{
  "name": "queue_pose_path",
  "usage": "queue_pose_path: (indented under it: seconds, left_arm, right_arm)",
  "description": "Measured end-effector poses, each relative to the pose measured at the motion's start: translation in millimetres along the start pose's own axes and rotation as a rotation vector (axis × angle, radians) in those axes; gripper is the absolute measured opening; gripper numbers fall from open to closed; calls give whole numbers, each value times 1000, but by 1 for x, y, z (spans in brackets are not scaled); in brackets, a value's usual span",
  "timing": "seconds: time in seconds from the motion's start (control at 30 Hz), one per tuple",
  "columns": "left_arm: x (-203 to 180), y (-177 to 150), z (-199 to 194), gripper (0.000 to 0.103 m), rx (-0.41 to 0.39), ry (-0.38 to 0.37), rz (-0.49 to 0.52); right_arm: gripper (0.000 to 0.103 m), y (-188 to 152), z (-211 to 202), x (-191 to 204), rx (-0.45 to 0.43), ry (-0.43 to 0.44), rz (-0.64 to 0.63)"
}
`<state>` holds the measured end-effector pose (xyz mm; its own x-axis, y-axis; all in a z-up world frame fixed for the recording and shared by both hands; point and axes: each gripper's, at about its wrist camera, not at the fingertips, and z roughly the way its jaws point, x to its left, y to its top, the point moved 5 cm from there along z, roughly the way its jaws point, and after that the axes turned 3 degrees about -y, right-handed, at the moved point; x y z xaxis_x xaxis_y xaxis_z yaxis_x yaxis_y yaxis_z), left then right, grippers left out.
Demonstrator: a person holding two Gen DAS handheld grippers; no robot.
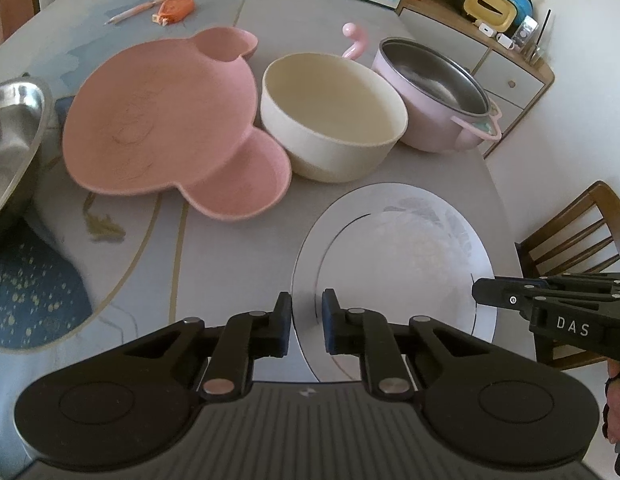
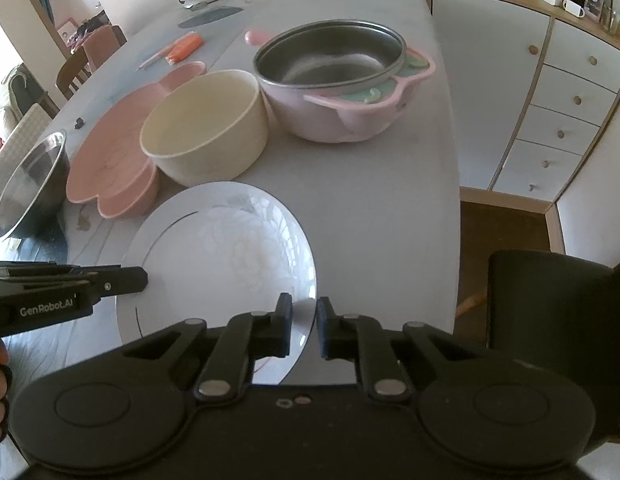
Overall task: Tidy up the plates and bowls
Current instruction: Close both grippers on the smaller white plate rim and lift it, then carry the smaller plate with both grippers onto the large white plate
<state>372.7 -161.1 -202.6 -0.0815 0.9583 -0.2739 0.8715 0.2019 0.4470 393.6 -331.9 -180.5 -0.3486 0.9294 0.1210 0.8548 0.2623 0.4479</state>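
Both tools are sitting at opposite edges of the white plate (image 1: pixel 394 264), which is lying flat on the desk (image 1: pixel 230 264) near its front right corner, close in front of the cream bowl (image 1: pixel 330 116); the left tool (image 1: pixel 307 320) is straddling the plate's left rim with its fingers slightly spread, a gap showing on both sides of the rim, so it is not pinching anything yet; the right tool (image 2: pixel 304 322) is doing the same at the right rim, fingers parted around the edge, no grip visible; whether the lower finger of either is actually under the rim I cannot tell; main risk is a thin glossy rim slipping out if only one tool is closing first, tipping the plate and scraping it over the desk; uneven lift from the two sides is likely tilting it toward the desk edge on the right, where a chair (image 2: pixel 550 312) and floor are waiting; pushing forward while closing is going to shove the plate into the cream bowl, which is standing just beside the pink bear-shaped plate (image 1: pixel 162 120) and near the pink pot (image 1: pixel 434 100); the steel bowl (image 2: pixel 30 184) at far left is well apart, low concern; closing too hard on ceramic is another chipping risk.
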Motion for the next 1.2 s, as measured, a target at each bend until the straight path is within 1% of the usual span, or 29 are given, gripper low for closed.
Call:
queue_pose_path:
  seconds: [0.27,0.37,0.63,0.9,1.2]
  left_arm:
    - [15,-20,-24,14,-10,-8,-31]
    - [21,-30,-34,14,-18,-3,-22]
    - [43,-58,-67,14,-22,-21,-23]
    - [65,-82,-111,14,-25,-33,-14]
    - [104,-107,-165,14,-49,-4,-26]
  right_arm:
    - [10,-19,-17,23,4,-9,17]
    - [10,-28,-22,34,8,-11,18]
    - [9,-53,-43,67,13,-15,48]
    - [9,-73,-74,103,7,-5,67]
    - [9,-93,-95,160,-1,25,62]
